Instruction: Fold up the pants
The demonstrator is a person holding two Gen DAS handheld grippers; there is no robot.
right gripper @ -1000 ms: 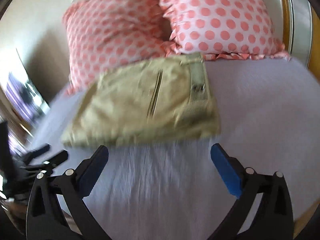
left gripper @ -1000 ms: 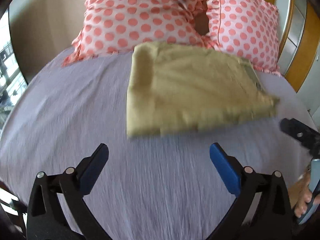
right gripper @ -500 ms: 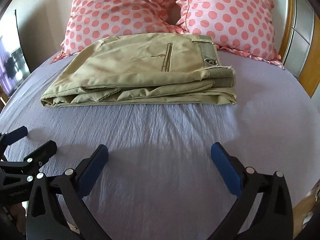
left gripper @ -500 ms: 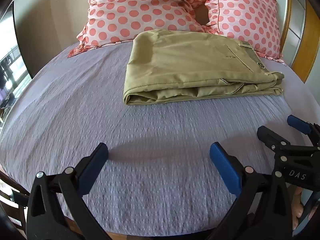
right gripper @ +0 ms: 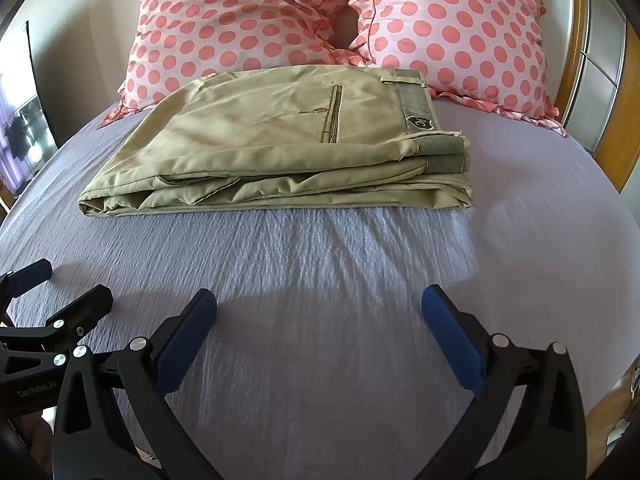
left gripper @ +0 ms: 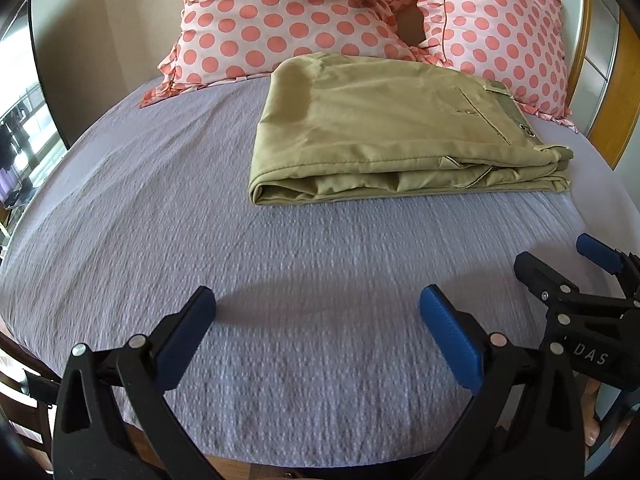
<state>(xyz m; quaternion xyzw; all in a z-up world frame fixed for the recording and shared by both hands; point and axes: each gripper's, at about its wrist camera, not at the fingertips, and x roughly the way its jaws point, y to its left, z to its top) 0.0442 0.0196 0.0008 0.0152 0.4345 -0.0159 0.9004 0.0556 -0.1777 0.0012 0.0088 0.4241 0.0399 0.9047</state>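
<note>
The khaki pants [left gripper: 384, 132] lie folded into a flat rectangle on the lilac bed sheet [left gripper: 200, 208], near the pillows. They also show in the right wrist view [right gripper: 280, 140], waistband to the right. My left gripper [left gripper: 316, 312] is open and empty, low over the sheet well in front of the pants. My right gripper [right gripper: 320, 312] is open and empty too, beside the left one. The right gripper shows at the right edge of the left wrist view [left gripper: 576, 268], and the left gripper at the left edge of the right wrist view [right gripper: 60, 292].
Two pink polka-dot pillows [left gripper: 288, 16] [right gripper: 452, 28] lean against the wall behind the pants. A wooden frame with grey panels [right gripper: 600, 80] stands at the right. The near edge of the bed [left gripper: 320, 460] lies just below my grippers.
Both grippers have pulled back from the pants and settled low near the bed's front edge. The blur is gone and the views are steady. The pants have stayed folded in place.
</note>
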